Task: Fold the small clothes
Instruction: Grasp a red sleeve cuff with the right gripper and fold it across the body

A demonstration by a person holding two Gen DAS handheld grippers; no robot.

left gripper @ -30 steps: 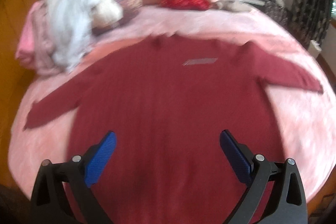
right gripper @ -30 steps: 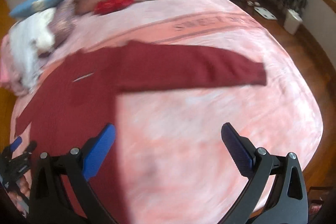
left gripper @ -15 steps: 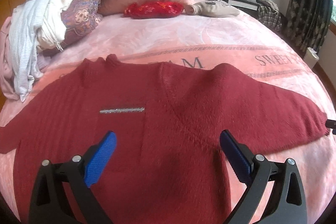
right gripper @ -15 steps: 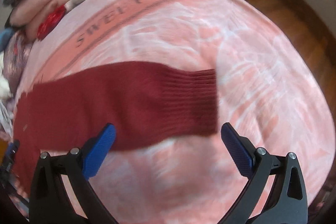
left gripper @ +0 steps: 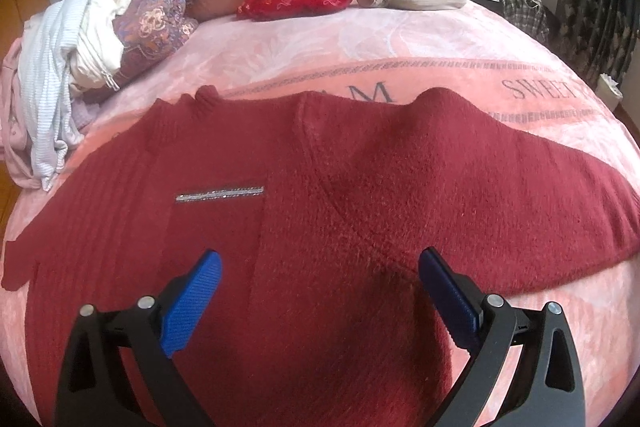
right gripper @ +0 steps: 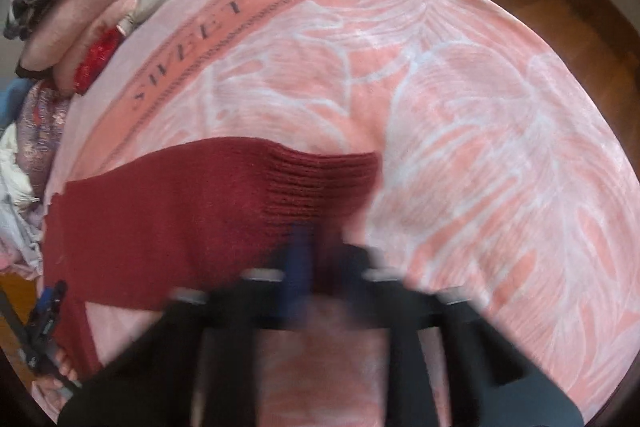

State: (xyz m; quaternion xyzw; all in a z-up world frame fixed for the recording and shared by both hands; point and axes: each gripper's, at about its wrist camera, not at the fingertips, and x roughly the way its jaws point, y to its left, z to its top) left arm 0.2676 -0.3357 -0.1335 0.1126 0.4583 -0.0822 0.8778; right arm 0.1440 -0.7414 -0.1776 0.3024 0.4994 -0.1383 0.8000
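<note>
Far left on the bed (left gripper: 320, 39): heaped white clothes (left gripper: 64, 51), unsorted. Centre: red sweater (left gripper: 320, 195) spread flat, sleeves out for folding. Left gripper (left gripper: 320, 267) over its body, jaws spread wide, holding nothing. Right: right gripper (right gripper: 320, 255) at the sleeve cuff (right gripper: 320, 183), jaws blurred, apparently nearly together, probably pinching the cuff; cannot tell. No containers.

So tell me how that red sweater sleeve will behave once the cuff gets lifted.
The sleeve will probably drape limply, since the knit lies flat and follows the blanket. Its fuzzy surface looks unlikely to slip between the pads. The wide sweater body will likely drag behind; the right hand-held gripper appears to pinch only the ribbed cuff.
</note>
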